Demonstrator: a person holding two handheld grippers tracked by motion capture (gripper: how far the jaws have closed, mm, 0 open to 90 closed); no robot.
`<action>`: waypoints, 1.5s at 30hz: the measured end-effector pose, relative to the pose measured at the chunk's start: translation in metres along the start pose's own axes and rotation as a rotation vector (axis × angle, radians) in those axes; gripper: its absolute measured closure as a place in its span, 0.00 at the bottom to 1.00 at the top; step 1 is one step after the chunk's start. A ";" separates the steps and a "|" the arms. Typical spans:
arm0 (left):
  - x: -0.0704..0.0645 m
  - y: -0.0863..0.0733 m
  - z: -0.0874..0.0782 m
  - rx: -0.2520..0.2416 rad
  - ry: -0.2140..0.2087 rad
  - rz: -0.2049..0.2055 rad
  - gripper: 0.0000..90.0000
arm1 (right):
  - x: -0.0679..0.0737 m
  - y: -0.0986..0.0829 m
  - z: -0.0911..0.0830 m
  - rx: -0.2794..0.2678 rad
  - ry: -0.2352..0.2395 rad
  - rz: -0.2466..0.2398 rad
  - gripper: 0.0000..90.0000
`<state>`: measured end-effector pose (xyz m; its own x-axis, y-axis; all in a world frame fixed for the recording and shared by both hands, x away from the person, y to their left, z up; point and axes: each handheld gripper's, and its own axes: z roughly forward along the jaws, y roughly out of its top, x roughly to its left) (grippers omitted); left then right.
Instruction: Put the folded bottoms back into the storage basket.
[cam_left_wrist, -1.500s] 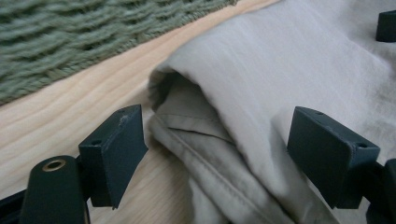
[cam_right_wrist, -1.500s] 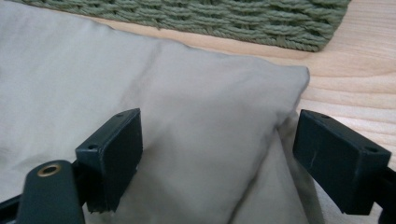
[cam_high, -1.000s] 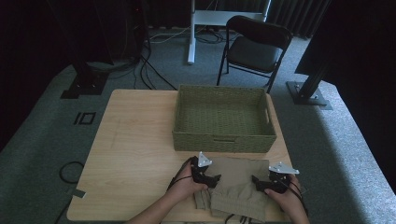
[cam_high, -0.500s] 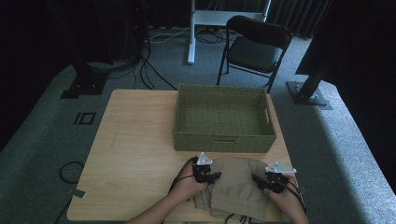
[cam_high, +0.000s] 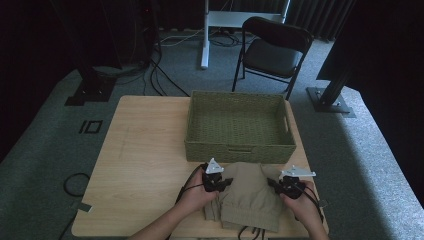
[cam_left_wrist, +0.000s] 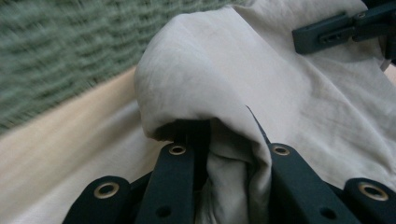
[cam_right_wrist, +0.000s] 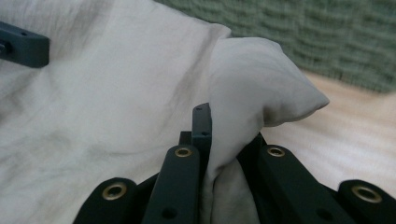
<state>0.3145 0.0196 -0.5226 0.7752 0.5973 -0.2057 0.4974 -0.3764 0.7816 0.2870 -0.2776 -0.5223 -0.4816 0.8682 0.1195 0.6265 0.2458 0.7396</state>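
Note:
A folded beige garment (cam_high: 250, 197) lies on the wooden table (cam_high: 145, 165) near its front edge, just in front of a green woven basket (cam_high: 240, 125). My left gripper (cam_high: 220, 184) is shut on the garment's left side; in the left gripper view the beige cloth (cam_left_wrist: 205, 88) bunches up between the black jaws. My right gripper (cam_high: 280, 187) is shut on the garment's right side, and the right gripper view has a fold of cloth (cam_right_wrist: 252, 79) pinched and draped over one jaw. The basket wall (cam_left_wrist: 70, 42) stands close behind the cloth.
The basket is empty and sits at the table's far middle-right. Bare tabletop lies to the left. Beyond the table stand a black folding chair (cam_high: 275, 50), a white desk leg (cam_high: 205, 35) and dark stands with cables on the carpet.
Both grippers have drawn slightly inward and forward toward the basket, bunching the garment between them. Their hold on the cloth is unchanged.

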 end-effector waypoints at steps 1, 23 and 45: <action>0.000 0.000 0.000 0.000 0.000 0.000 0.91 | 0.001 0.004 -0.002 -0.014 0.003 -0.001 0.93; -0.006 0.053 -0.069 -0.145 -0.011 0.059 0.91 | 0.016 0.058 -0.048 -0.185 0.078 -0.023 0.93; 0.020 0.130 -0.101 -0.259 -0.002 0.068 0.91 | 0.015 0.137 -0.086 -0.328 0.084 -0.066 0.94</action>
<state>0.3558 0.0542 -0.3660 0.8043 0.5753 -0.1488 0.3285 -0.2218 0.9181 0.3129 -0.2680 -0.3617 -0.5720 0.8130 0.1086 0.3685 0.1364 0.9196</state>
